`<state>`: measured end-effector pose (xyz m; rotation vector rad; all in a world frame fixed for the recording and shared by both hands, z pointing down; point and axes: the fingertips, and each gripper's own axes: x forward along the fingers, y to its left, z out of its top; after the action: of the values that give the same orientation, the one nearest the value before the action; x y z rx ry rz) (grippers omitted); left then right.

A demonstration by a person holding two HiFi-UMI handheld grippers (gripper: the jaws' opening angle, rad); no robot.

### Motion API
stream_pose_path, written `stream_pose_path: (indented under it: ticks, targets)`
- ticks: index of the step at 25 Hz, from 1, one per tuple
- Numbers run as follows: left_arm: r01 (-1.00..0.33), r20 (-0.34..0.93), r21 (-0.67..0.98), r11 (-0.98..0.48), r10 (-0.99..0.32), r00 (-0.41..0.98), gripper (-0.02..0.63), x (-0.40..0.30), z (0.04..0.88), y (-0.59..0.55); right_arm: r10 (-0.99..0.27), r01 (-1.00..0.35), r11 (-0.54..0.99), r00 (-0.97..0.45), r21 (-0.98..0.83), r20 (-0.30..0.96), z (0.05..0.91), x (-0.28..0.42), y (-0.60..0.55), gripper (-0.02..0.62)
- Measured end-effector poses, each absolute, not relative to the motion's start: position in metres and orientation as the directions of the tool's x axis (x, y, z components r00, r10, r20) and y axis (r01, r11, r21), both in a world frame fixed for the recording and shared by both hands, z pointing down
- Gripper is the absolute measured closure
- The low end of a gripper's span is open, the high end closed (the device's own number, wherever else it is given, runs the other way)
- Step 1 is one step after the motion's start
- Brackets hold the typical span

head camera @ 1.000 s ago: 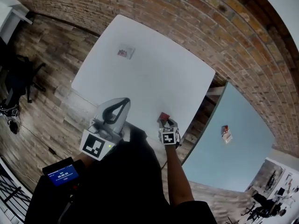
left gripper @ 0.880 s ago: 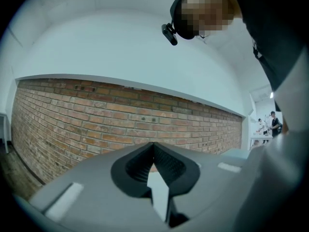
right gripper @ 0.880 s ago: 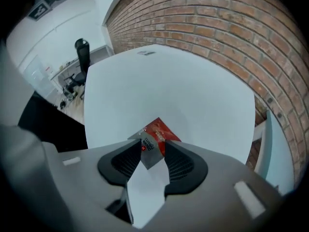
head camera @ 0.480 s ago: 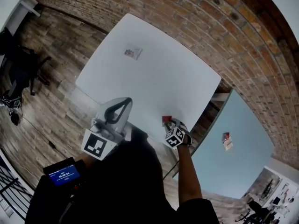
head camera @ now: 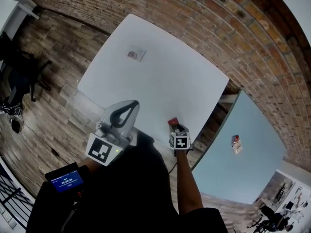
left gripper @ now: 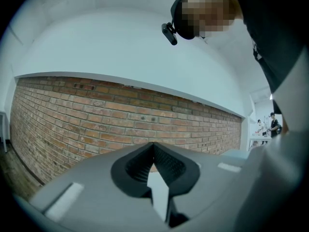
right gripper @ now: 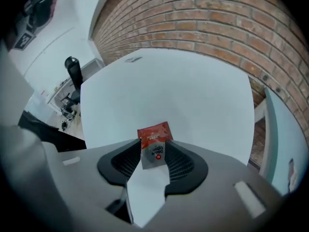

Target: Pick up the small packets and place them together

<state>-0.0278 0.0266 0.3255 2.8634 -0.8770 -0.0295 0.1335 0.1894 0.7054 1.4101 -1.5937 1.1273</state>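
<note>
A small red and grey packet [right gripper: 154, 143] stands between the pads of my right gripper [right gripper: 154, 153], which is shut on it above the near edge of the white table [right gripper: 193, 91]. In the head view the same packet [head camera: 172, 122] shows red at the tip of the right gripper [head camera: 175, 126]. A second packet [head camera: 136, 54] lies flat at the far left of the white table [head camera: 160, 76]. A third packet [head camera: 236, 143] lies on the light blue table [head camera: 248, 164] to the right. My left gripper [head camera: 127, 107] is shut and empty, held level off the table; in its own view the left gripper [left gripper: 154, 151] faces the brick wall.
A brick wall [head camera: 228, 28] runs behind both tables. A gap with wooden floor [head camera: 214, 120] separates the white table from the blue one. Chairs and desks [head camera: 17, 81] stand at the far left on the wooden floor.
The right gripper's marker cube has rolled slightly, with the packet still in the jaws at the table's near edge. The left gripper has kept still.
</note>
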Motion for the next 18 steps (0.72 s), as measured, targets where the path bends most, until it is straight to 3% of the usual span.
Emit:
stream_pose_path:
  ticks: [3, 5, 11, 14, 18]
  targets:
    - [-0.558, 0.033, 0.144, -0.817, -0.560, 0.828, 0.606, -0.032, 0.326, 0.027, -0.341, -0.992, -0.023, -0.107, -0.122, 0.934, 0.716, 0.136, 0.196, 0.439]
    - [-0.561, 0.031, 0.145, -0.815, -0.563, 0.826, 0.606, -0.034, 0.326, 0.027, -0.333, -0.993, 0.025, -0.116, -0.114, 0.936, 0.716, 0.134, 0.196, 0.439]
    - [-0.563, 0.028, 0.155, -0.811, -0.566, 0.824, 0.606, -0.037, 0.327, 0.029, -0.238, -0.880, 0.472, -0.185, -0.053, 0.953, 0.718, 0.131, 0.202, 0.439]
    - [-0.556, 0.029, 0.137, -0.819, -0.558, 0.829, 0.606, -0.036, 0.326, 0.032, -0.263, -0.777, 0.627, -0.151, 0.050, 0.953, 0.709, 0.139, 0.194, 0.426]
    - [-0.544, 0.037, 0.137, -0.828, -0.545, 0.838, 0.606, -0.033, 0.327, 0.035, -0.364, -0.815, 0.574, -0.161, 0.085, 0.917, 0.687, 0.136, 0.178, 0.457]
